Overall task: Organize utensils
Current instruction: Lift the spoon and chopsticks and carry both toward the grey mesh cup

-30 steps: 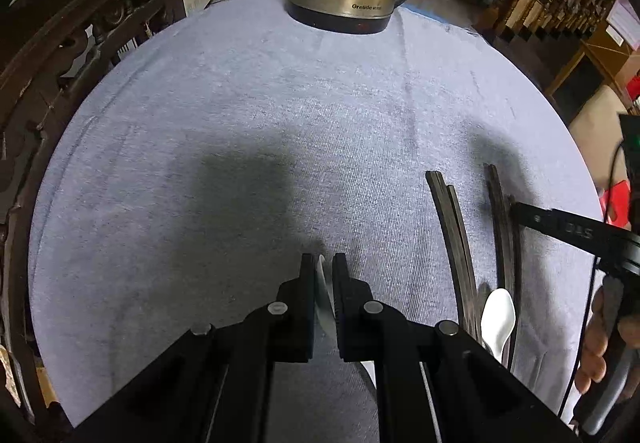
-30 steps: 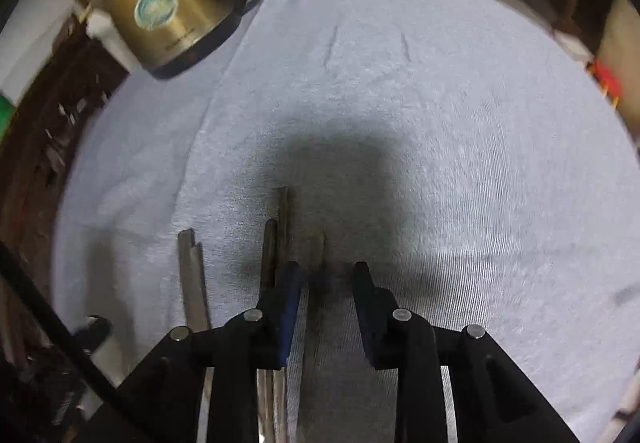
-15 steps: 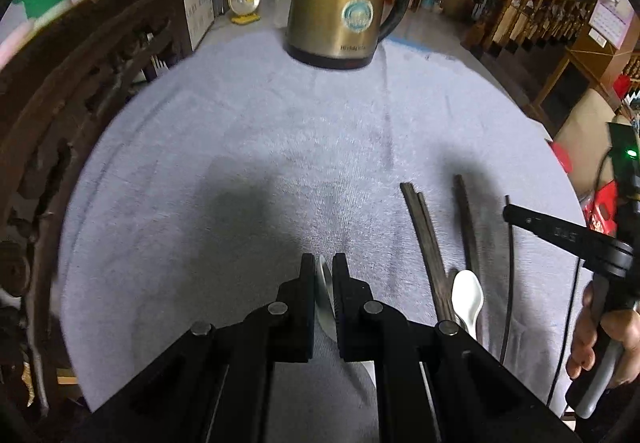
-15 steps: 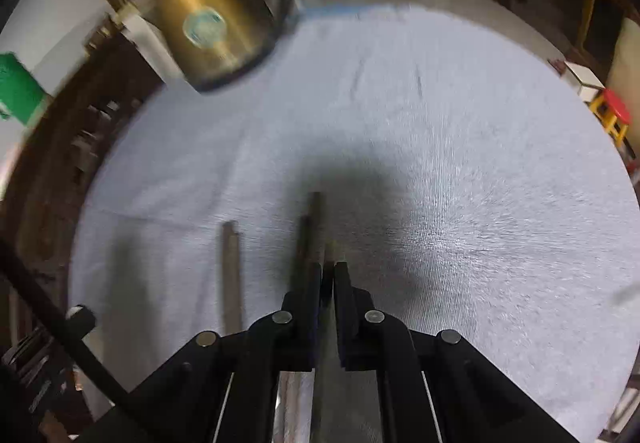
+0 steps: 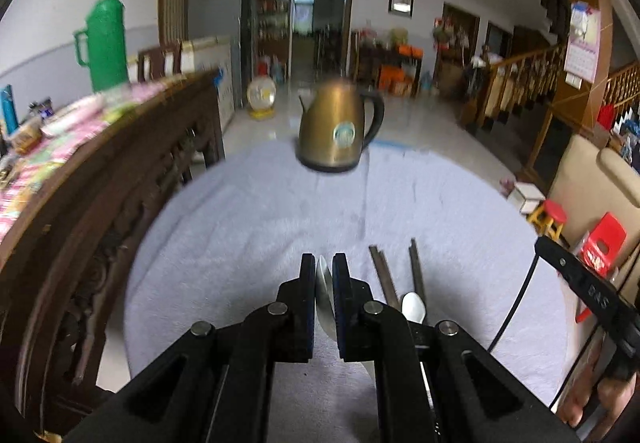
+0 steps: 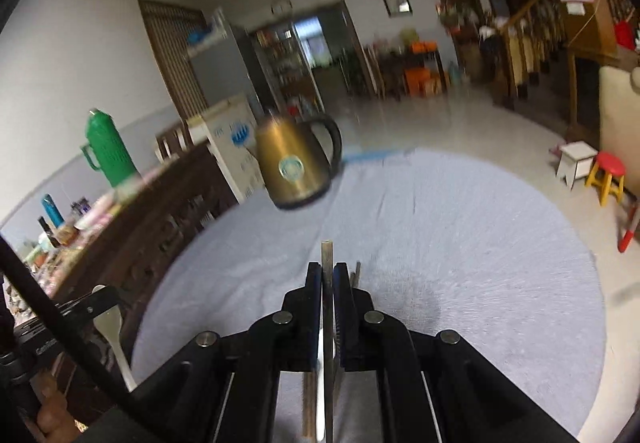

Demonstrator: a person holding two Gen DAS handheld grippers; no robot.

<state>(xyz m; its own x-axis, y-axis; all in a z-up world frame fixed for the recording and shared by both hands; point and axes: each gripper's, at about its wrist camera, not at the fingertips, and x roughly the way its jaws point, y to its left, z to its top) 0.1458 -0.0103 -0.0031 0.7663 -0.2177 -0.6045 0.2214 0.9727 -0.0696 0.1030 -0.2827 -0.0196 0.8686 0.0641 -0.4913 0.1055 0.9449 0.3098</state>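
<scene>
Both tongs clamped on utensils above the grey-clothed bench

Left wrist view: the left tongs [image 5: 324,285] at lower centre are clamped on a white spoon [image 5: 325,297]; just right of them dark chopsticks [image 5: 382,277] and a second white spoon [image 5: 413,307] lie on the bench [image 5: 240,235], with a brass kettle [image 5: 338,131] at its far edge, upper centre. Right wrist view: the right tongs [image 6: 328,297] at lower centre are clamped on a single chopstick [image 6: 327,255] whose tip juts past them; another chopstick [image 6: 356,271] shows just to the right, the kettle [image 6: 294,163] left of centre
</scene>
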